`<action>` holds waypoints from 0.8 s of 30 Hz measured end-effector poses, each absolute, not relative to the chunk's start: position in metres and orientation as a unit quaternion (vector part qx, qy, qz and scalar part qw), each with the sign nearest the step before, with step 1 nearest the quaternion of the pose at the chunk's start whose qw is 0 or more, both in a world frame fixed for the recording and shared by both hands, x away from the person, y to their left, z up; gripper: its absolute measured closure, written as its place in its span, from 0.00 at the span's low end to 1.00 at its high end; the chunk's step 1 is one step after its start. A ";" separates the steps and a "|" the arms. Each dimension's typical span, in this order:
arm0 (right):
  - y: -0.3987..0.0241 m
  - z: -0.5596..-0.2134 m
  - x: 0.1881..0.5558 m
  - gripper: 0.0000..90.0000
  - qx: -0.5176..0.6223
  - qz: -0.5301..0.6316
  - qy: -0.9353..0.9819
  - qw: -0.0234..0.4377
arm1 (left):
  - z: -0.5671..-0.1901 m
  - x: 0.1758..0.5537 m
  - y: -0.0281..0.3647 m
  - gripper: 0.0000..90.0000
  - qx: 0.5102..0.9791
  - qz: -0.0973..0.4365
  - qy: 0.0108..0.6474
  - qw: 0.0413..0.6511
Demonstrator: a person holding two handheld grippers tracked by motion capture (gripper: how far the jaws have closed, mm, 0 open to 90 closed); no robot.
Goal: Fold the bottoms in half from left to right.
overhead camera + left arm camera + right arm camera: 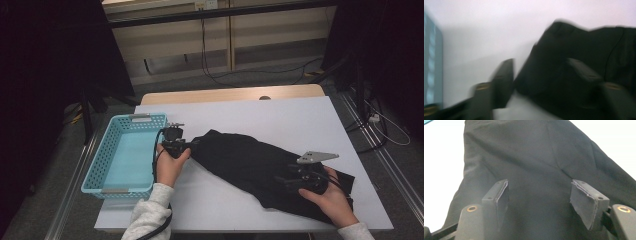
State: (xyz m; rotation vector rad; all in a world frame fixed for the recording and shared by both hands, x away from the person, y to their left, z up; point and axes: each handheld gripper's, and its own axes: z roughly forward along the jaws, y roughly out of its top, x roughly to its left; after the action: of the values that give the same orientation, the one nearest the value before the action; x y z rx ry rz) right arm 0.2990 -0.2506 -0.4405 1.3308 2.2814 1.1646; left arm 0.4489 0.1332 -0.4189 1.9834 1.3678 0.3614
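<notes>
Black cloth (250,167), a rumpled dark garment, lies spread across the white worktop (280,115), running from just beside the turquoise basket (107,155) towards the worktop's near right corner. A person holds a two-jaw tool in each hand. The left tool (192,145) sits between the basket and the cloth's nearest end; its jaws stand apart with the edge of the fabric lying between them, not pinched, though the left gripper view is blurred. The right tool (290,179) rests over the end of the cloth farthest from the basket, jaws wide and pads clear of the fabric beneath, gripping nothing.

My reading: this is the moment of taking hold of the garment at both ends, probably to fold it or lift it towards the basket. Next, each tool would need to settle onto an edge and close firmly on the fabric.

No brand, label or writing can be read anywhere.
</notes>
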 end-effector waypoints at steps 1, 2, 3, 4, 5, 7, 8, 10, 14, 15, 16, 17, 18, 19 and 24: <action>-0.251 -0.440 0.299 0.35 0.459 0.400 0.783 0.126 | -0.419 0.449 0.133 0.28 0.764 0.139 0.527 0.345; -0.251 -0.440 0.299 0.35 0.458 0.401 0.783 0.127 | -0.419 0.452 0.130 0.26 0.763 0.142 0.517 0.362; -0.251 -0.440 0.298 0.35 0.458 0.402 0.783 0.127 | -0.419 0.455 0.127 0.28 0.762 0.141 0.511 0.371; -0.251 -0.439 0.298 0.35 0.458 0.403 0.782 0.128 | -0.419 0.457 0.124 0.26 0.767 0.147 0.504 0.370; -0.251 -0.439 0.298 0.35 0.457 0.403 0.782 0.128 | -0.422 0.463 0.117 0.25 0.777 0.158 0.485 0.369; -0.251 -0.440 0.298 0.35 0.457 0.404 0.782 0.126 | -0.426 0.468 0.112 0.40 0.778 0.159 0.479 0.374; -0.251 -0.440 0.298 0.35 0.458 0.403 0.782 0.126 | -0.428 0.473 0.110 0.44 0.773 0.150 0.483 0.383; -0.252 -0.440 0.298 0.35 0.457 0.404 0.782 0.125 | -0.429 0.477 0.109 0.59 0.768 0.153 0.485 0.391; -0.253 -0.441 0.298 0.35 0.457 0.407 0.781 0.124 | -0.439 0.492 0.101 0.66 0.766 0.143 0.488 0.394; -0.253 -0.441 0.298 0.35 0.458 0.406 0.781 0.123 | -0.439 0.492 0.101 0.68 0.766 0.143 0.488 0.394; -0.254 -0.441 0.298 0.35 0.458 0.405 0.782 0.122 | -0.442 0.491 0.098 0.70 0.770 0.115 0.496 0.385; -0.254 -0.441 0.298 0.34 0.458 0.406 0.782 0.122 | -0.444 0.488 0.096 0.70 0.776 0.111 0.492 0.378; -0.254 -0.441 0.297 0.34 0.457 0.406 0.782 0.121 | -0.444 0.488 0.096 0.71 0.776 0.111 0.492 0.378; -0.255 -0.441 0.297 0.34 0.457 0.405 0.783 0.121 | -0.446 0.483 0.095 0.71 0.783 0.096 0.490 0.371; -0.255 -0.443 0.296 0.34 0.461 0.399 0.784 0.118 | -0.449 0.474 0.095 0.71 0.804 0.103 0.461 0.361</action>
State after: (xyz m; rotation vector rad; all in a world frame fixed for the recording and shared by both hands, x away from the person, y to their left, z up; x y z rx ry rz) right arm 0.2962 -0.2554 -0.4427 1.3482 2.2939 1.1685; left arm 0.4741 0.0946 -0.4491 2.0720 1.1873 0.2658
